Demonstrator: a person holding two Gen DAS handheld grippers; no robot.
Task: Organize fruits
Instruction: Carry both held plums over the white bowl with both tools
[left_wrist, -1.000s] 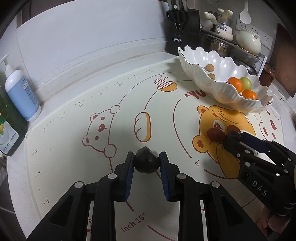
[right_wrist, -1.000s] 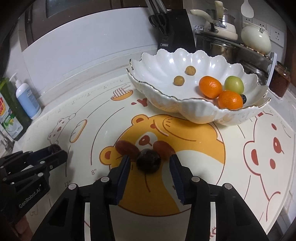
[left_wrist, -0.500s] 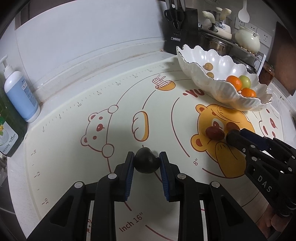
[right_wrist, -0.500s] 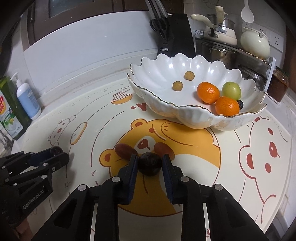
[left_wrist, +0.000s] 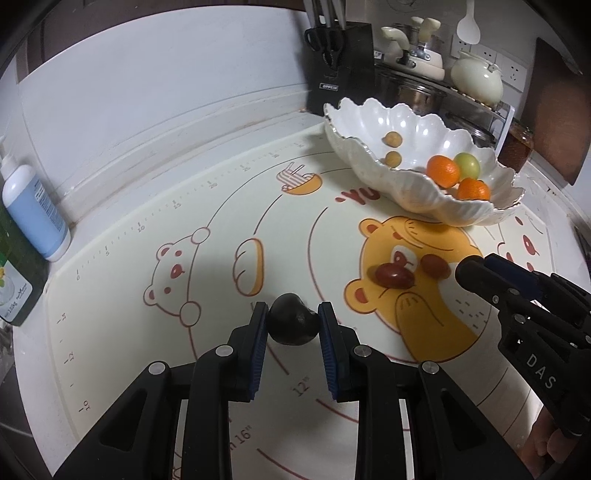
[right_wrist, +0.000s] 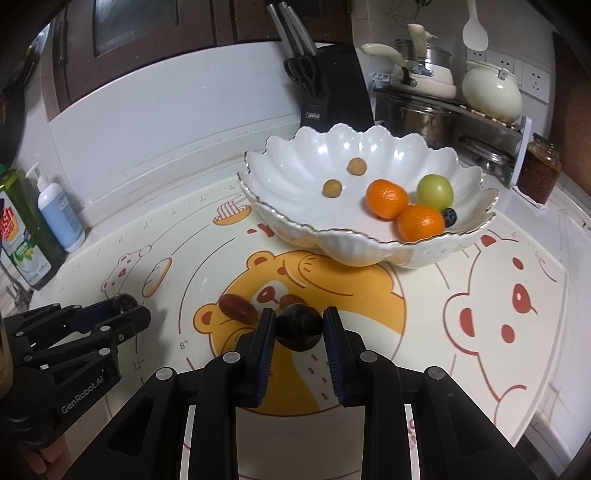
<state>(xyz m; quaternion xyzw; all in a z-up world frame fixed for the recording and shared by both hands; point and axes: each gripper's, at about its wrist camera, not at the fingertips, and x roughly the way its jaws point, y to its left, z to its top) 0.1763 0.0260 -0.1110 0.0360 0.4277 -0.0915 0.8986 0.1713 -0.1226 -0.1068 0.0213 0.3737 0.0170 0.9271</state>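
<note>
At the left edge of the worktop stand a green bottle (right_wrist: 22, 229) and a white-and-blue pump bottle (right_wrist: 59, 214), against the wall. On the bear-printed baking mat (left_wrist: 155, 206), the left gripper (left_wrist: 293, 321) is clamped on a dark, roundish fruit (left_wrist: 293, 324), both blue pads pressing its sides; the fruit has a small bump toward the top and no clear long axis. Right of it, on the orange bear's face near the mat's middle, a reddish-brown oblong fruit (left_wrist: 394, 276) lies flat, its long axis running roughly left to right across the mat. Beside that, the right gripper (right_wrist: 300, 328) is closed on a second dark round fruit (right_wrist: 300, 328), held between its pads; whether it touches the mat cannot be told. Toward the mat's far right corner sits a white scalloped bowl (right_wrist: 295, 162) holding two small tan balls (right_wrist: 332, 188), two oranges (right_wrist: 387, 198), a green fruit (right_wrist: 435, 192) and a blueberry (right_wrist: 449, 217). Behind it stand a knife block (right_wrist: 332, 88) and pots (right_wrist: 424, 114).
</note>
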